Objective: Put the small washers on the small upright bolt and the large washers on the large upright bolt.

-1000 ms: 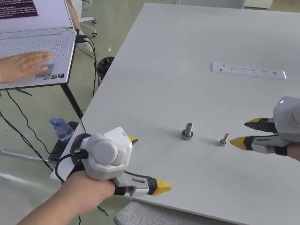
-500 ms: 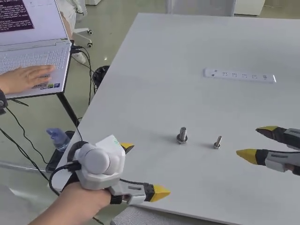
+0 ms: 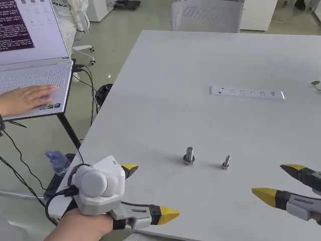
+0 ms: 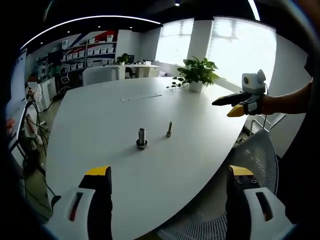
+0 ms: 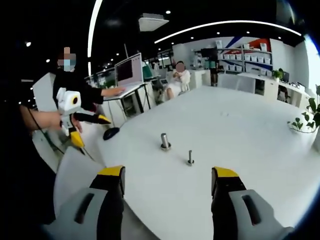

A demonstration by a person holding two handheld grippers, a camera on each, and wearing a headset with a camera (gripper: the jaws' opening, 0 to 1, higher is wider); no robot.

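Two bolts stand upright on the white table [image 3: 165, 100]. The large bolt [image 3: 188, 155] [image 4: 142, 138] [image 5: 164, 141] has a wider ring at its foot. The small bolt [image 3: 226, 162] [image 4: 169, 129] [image 5: 190, 157] stands just right of it. My left gripper [image 3: 149, 192] [image 4: 170, 172] is open and holds nothing at the table's near left edge, short of the large bolt. My right gripper [image 3: 275, 181] [image 5: 168, 173] is open and holds nothing, to the right of the small bolt and nearer the front edge. No loose washers can be made out on the table.
A white power strip [image 3: 247, 93] lies farther back on the table. To the left, a laptop [image 3: 35, 75] stands on a stand with a person's hand [image 3: 22, 98] on it. Cables and a bottle [image 3: 56, 160] lie on the floor. A potted plant [image 4: 196, 77] stands at the far end.
The head camera has tilted up. My right gripper has drawn back from the small bolt toward the table's near edge. The left gripper has kept its place relative to the large bolt.
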